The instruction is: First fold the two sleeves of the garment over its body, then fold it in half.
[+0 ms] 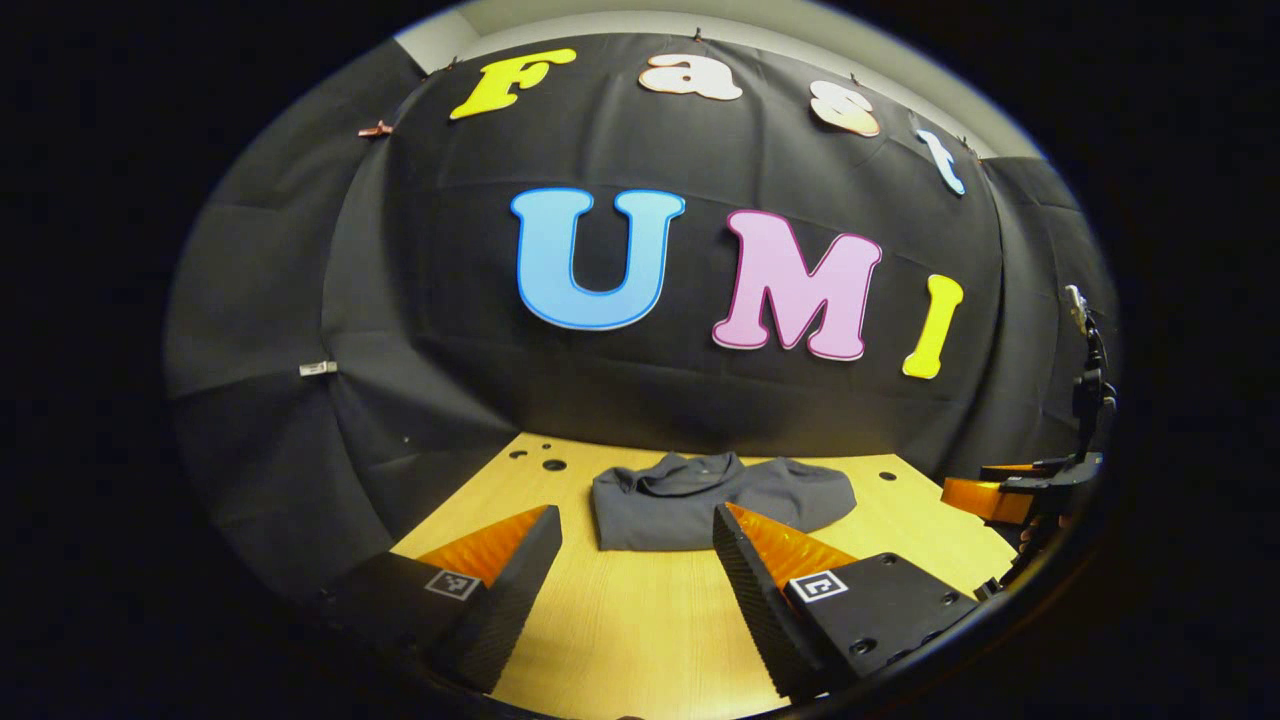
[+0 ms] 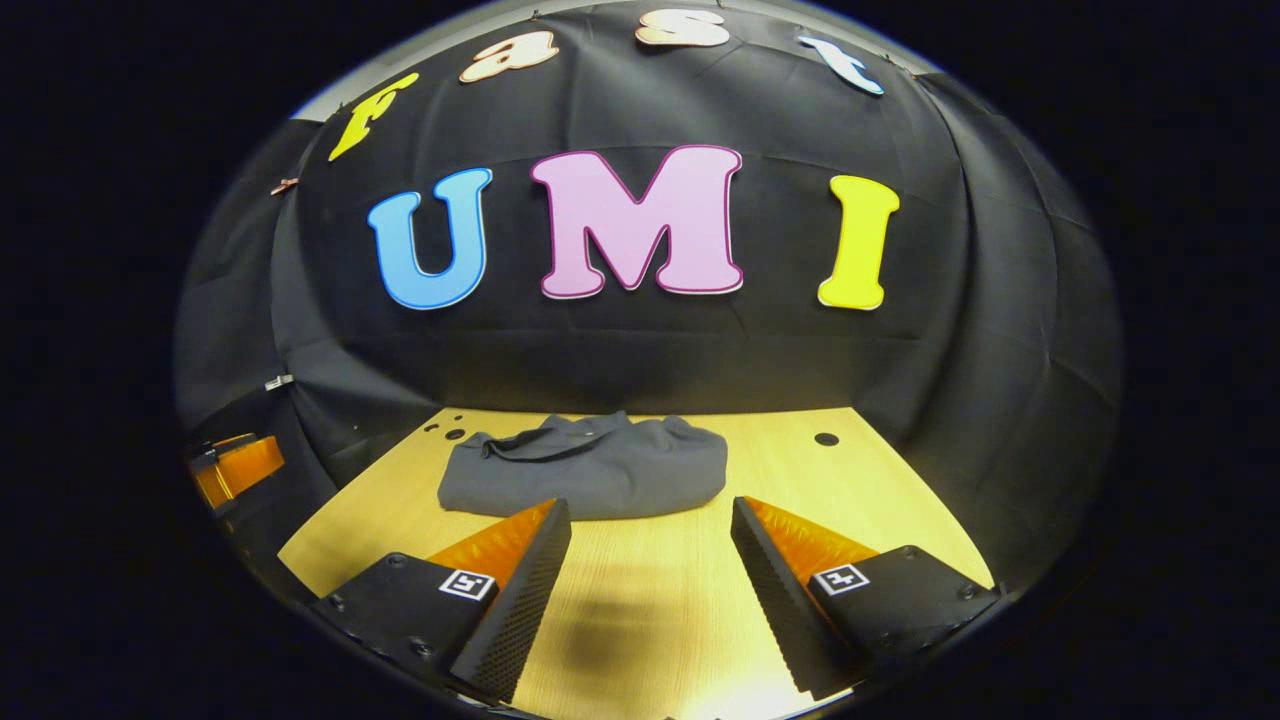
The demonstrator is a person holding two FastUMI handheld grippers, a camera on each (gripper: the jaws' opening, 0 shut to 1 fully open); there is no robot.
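Observation:
A grey garment (image 1: 700, 500) lies folded into a compact bundle at the back of the wooden table (image 1: 640, 620), close to the cloth wall. In the left gripper view, my left gripper (image 1: 637, 530) hovers open just in front of it, nothing between its fingers. The right gripper view has the same garment (image 2: 590, 475) ahead and slightly left, with my right gripper (image 2: 650, 525) open and holding nothing, a short way before its near edge. My right gripper also appears at the far right edge of the left gripper view (image 1: 1010, 492).
The table (image 2: 860, 480) has small round holes near its back corners (image 2: 826, 439). Black cloth walls (image 1: 420, 400) close in behind and on both sides. The other gripper's body (image 2: 235, 465) shows at the left edge of the right gripper view.

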